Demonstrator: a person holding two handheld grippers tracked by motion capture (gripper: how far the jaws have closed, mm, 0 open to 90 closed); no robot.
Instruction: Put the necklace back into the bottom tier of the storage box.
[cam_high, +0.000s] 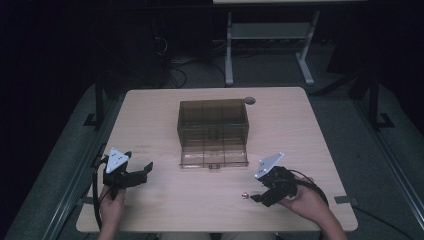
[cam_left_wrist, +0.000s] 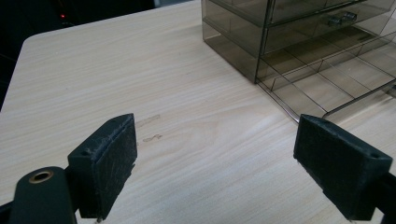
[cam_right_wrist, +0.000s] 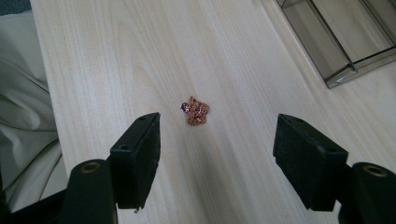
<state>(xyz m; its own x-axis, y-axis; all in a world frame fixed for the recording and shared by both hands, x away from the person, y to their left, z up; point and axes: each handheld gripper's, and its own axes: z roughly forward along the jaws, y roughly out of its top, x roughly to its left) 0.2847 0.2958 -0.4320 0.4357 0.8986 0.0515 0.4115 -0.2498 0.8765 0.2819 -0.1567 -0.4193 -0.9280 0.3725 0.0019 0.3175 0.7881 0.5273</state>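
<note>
A small copper-coloured trinket (cam_high: 244, 195) with a pink stone lies on the wooden table (cam_high: 160, 205) near the front edge. In the right gripper view the trinket (cam_right_wrist: 194, 110) sits just beyond the jaws, a little left of their centre line. My right gripper (cam_high: 257, 193) (cam_right_wrist: 217, 140) is open beside it, touching nothing. A smoky transparent drawer box (cam_high: 213, 119) (cam_left_wrist: 261, 28) stands mid-table with its bottom drawer (cam_high: 214, 156) (cam_left_wrist: 327, 88) pulled out. My left gripper (cam_high: 145, 171) (cam_left_wrist: 215, 149) hovers open at the front left, empty.
The pulled-out drawer is split into several compartments. A round grommet (cam_high: 250, 100) is set into the table behind the box. A white table frame (cam_high: 270, 45) and cables stand on the floor beyond. Light fabric (cam_right_wrist: 23, 107) shows past the table edge.
</note>
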